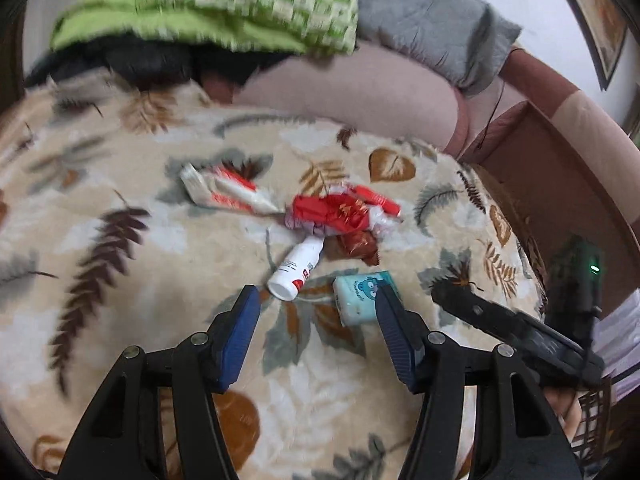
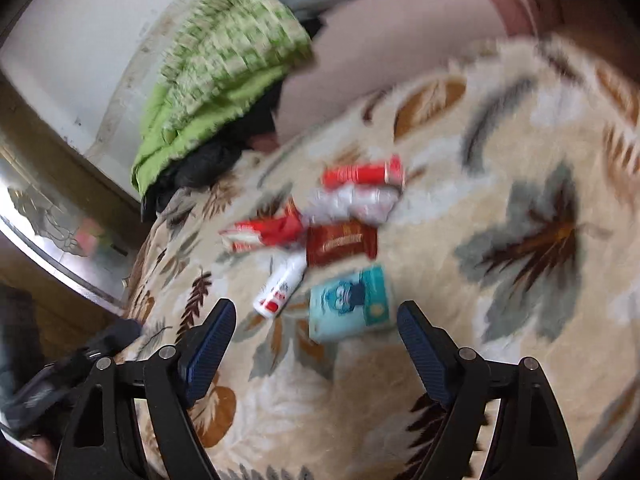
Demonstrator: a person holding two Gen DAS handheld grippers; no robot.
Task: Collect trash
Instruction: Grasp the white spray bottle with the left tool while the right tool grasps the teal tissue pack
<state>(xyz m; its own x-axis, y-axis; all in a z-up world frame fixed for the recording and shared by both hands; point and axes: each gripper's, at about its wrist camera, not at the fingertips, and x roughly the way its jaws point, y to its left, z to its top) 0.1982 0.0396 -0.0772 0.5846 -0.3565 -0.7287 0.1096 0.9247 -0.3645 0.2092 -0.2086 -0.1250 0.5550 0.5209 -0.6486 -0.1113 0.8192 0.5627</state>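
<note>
I see the trash lying in a loose cluster on the fleecy cream blanket with brown and grey leaf print. Nearest to me is a small pale-blue tissue pack with a cartoon bear, flat on the blanket. Just to its left lies a white plastic bottle with a red label, on its side, its far end tucked under a crumpled red and white foil wrapper. A dark red-brown shiny snack wrapper lies against that wrapper, behind the pack, and a flattened white and red carton sits to the left.

My left gripper hovers above the blanket with its jaws released, nothing between them; its right pad overlaps the tissue pack in view. My right gripper is also spread wide and empty, framing the pack from its side.

Behind the blanket are a green checked cloth and a grey pillow.
</note>
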